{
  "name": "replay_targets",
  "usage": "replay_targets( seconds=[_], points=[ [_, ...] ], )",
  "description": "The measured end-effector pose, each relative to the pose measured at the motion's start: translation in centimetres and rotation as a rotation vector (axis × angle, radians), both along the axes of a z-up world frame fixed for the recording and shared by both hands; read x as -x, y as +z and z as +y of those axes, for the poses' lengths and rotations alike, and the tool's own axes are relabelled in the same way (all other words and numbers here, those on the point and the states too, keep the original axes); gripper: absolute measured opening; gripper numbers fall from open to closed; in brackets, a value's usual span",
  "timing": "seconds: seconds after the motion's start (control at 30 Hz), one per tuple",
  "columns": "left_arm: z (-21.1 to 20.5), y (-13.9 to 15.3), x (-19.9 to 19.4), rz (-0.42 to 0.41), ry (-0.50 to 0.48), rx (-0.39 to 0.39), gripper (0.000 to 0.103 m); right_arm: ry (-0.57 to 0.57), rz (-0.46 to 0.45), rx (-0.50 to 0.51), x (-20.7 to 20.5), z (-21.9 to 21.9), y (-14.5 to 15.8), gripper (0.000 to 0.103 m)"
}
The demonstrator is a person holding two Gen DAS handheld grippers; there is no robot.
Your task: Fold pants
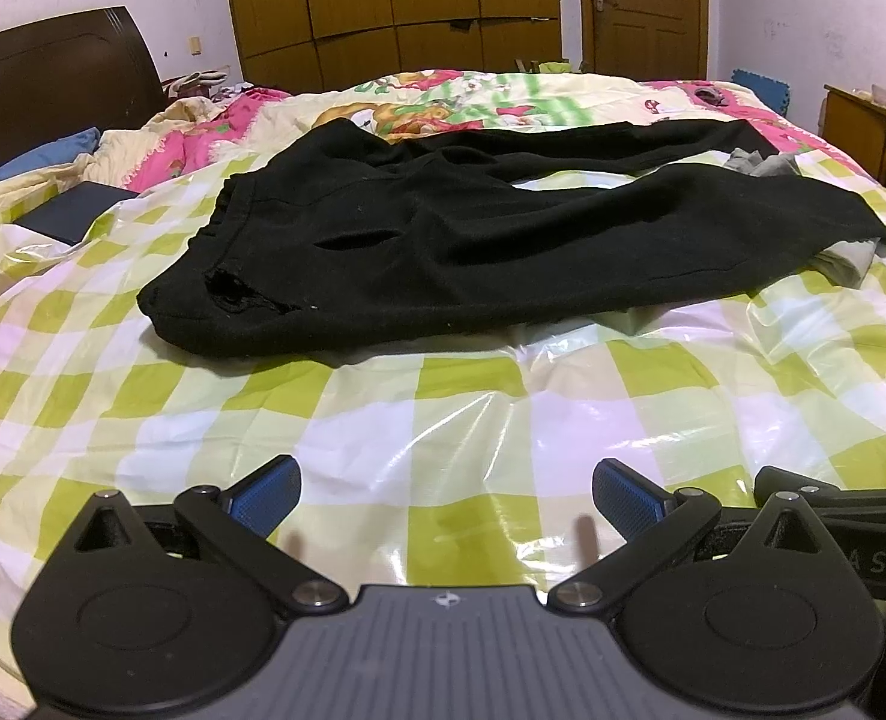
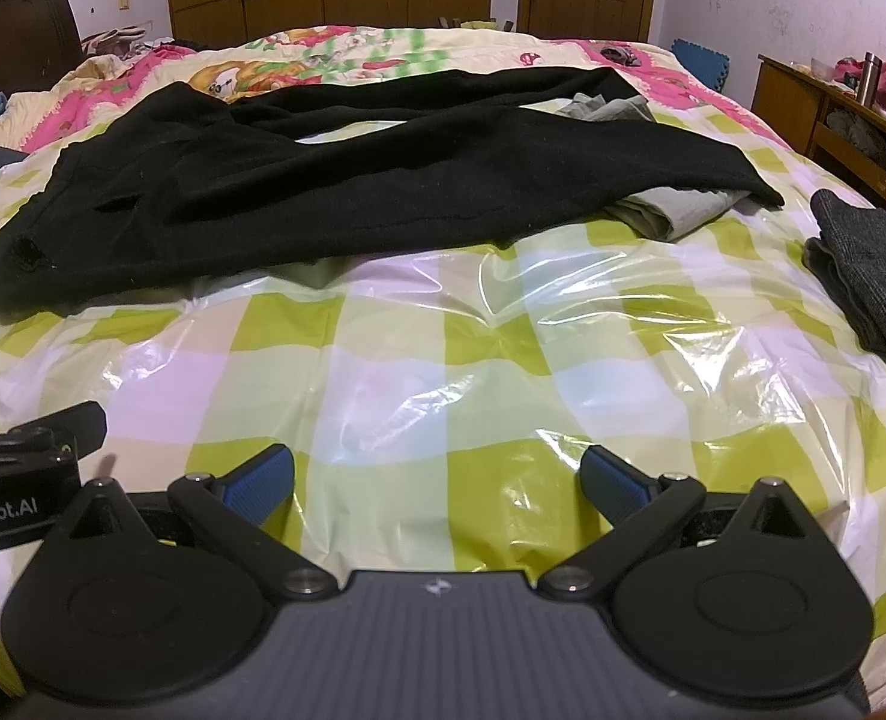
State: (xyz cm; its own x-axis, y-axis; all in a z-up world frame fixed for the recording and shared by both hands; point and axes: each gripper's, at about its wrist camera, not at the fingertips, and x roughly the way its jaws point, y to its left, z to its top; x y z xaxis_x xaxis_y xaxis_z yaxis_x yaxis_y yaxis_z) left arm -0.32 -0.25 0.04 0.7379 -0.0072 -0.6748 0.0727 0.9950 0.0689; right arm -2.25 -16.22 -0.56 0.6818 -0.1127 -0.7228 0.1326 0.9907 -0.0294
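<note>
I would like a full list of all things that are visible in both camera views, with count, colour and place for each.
pants: 1, black, spread flat across the middle of the bed
checked cover: 1, green, white and pale yellow, glossy, over the near part of the bed
cartoon quilt: 1, pink, cream and green, behind the pants
grey garments: 2 pieces show, partly under the pants' leg ends
folded dark cloth: 1, dark grey, at the bed's right edge
dark flat box: 1, bed's left side
headboard: 1, dark brown, far left
wardrobe: 1, brown, back wall
door: 1, brown, beside the wardrobe
left gripper: 1, black, blue pads, open
right gripper: 1, black, blue pads, open
</note>
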Motion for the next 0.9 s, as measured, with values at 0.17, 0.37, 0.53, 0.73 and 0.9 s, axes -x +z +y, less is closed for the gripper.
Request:
replay_targets(
  seconds=[0.17, 0.37, 0.53, 0.73, 0.9],
  points=[
    [-0.1, 0.0, 0.0, -0.005, -0.004, -0.004, 0.103, 0.0, 0.007, 0.007, 0.0, 0.1, -0.1, 0.101],
    [-0.2, 0.0, 0.1, -0.006, -0.006, -0.004, 0.103, 0.0, 0.007, 0.007, 0.0, 0.1, 0.0, 0.101],
    [-0.1, 0.0, 0.0, -0.008, -0.007, 0.0, 0.103, -0.002, 0.008, 0.005, -0.1, 0.1, 0.0, 0.101],
    [1.2, 1.1, -0.8, -0.038, -0.005, 0.004, 0.103, 0.029, -0.026, -0.02, -1.1, 0.5, 1.5, 0.101],
    [4.1, 2.4, -3.2, -0.087, 0.039, -0.007, 0.103, 0.106, -0.082, 0.019, -4.1, 2.4, 3.0, 0.101]
  ],
)
